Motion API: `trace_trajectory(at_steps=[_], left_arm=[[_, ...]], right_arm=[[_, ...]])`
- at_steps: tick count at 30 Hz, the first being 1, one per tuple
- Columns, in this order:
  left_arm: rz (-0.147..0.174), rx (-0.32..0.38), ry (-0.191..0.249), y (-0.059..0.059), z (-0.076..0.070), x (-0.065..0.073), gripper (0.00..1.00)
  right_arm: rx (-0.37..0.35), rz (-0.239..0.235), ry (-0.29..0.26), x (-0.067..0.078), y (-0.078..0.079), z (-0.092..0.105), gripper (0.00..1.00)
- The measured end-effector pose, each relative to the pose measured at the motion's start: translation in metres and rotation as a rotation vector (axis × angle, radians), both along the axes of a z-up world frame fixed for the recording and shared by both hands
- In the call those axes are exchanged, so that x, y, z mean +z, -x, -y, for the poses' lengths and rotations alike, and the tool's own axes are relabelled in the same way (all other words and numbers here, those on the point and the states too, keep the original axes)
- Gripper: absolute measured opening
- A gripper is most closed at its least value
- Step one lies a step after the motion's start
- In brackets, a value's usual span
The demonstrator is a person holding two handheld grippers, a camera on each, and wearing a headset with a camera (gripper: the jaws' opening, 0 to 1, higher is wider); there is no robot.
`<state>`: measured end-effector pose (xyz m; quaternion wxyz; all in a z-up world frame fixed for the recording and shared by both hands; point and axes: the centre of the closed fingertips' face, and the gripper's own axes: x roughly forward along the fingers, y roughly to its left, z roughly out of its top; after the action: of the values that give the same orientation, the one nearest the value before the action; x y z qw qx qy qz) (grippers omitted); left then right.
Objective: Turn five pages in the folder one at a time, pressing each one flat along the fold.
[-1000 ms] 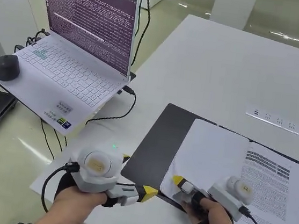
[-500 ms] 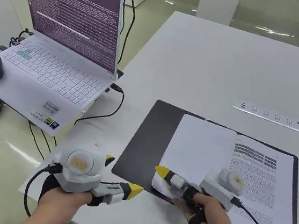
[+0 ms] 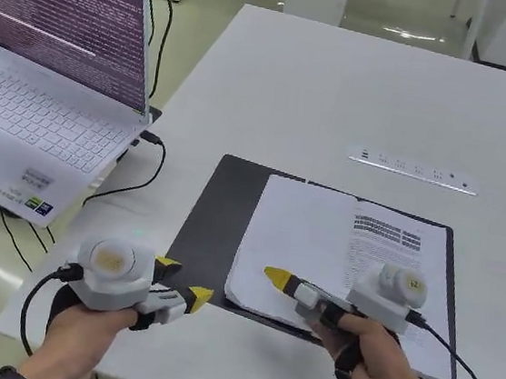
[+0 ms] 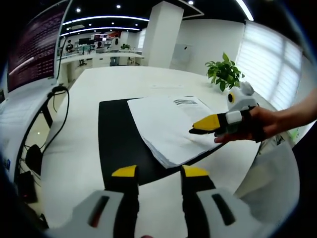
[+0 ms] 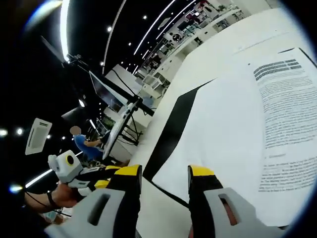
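Folder (image 3: 216,217) open flat on table (image 3: 337,89), near front edge; pages (image 3: 298,231) thin, limp, easily creased; best pinched singly at an outer corner. Left gripper (image 3: 183,282) parted, empty; right gripper (image 3: 278,278) parted over left page, apparently empty.

Open room over worktop (image 3: 338,80) beyond folder (image 3: 213,222); far side bare up to power strip (image 3: 411,169). Bare worktop right of folder too. Left flank crowded: laptop (image 3: 55,85) beside worktop edge, cable (image 3: 140,181) hanging between. Near edge tight: left hand-held gripper (image 3: 184,280) just off folder's near corner, right hand-held gripper (image 3: 273,274) over page stack (image 3: 294,231), narrow gap between them.
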<state>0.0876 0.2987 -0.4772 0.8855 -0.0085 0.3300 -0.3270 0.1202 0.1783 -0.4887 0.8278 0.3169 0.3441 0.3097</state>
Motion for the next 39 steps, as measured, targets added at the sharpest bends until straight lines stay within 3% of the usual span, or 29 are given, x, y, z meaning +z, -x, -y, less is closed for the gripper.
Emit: trace_trajectory(at_steps=[5,12,24,29,33,36,39], left_arm=[[-0.006,-0.036,0.007,-0.006,0.015,-0.004,0.18],[-0.016,-0.086,0.014,-0.019,0.038,-0.010,0.01],[-0.071,-0.128,-0.020,-0.037,0.073,-0.038,0.00],[-0.099,-0.136,-0.043,-0.041,0.079,-0.056,0.00],[-0.151,-0.120,-0.111,-0.037,0.069,-0.081,0.00],[-0.130,-0.096,-0.090,-0.035,0.067,-0.080,0.00],[-0.119,-0.104,-0.099,-0.033,0.066,-0.080,0.00]], right_arm=[[-0.028,0.020,0.071,-0.002,0.010,0.023,0.36],[-0.081,0.008,0.079,-0.006,0.021,0.042,0.34],[-0.126,-0.022,0.084,-0.014,0.030,0.058,0.31],[-0.118,-0.026,0.090,-0.017,0.029,0.057,0.30],[-0.114,-0.030,0.086,-0.020,0.029,0.055,0.28],[-0.106,-0.034,0.095,-0.023,0.030,0.056,0.27],[-0.110,-0.037,0.093,-0.026,0.029,0.059,0.26]])
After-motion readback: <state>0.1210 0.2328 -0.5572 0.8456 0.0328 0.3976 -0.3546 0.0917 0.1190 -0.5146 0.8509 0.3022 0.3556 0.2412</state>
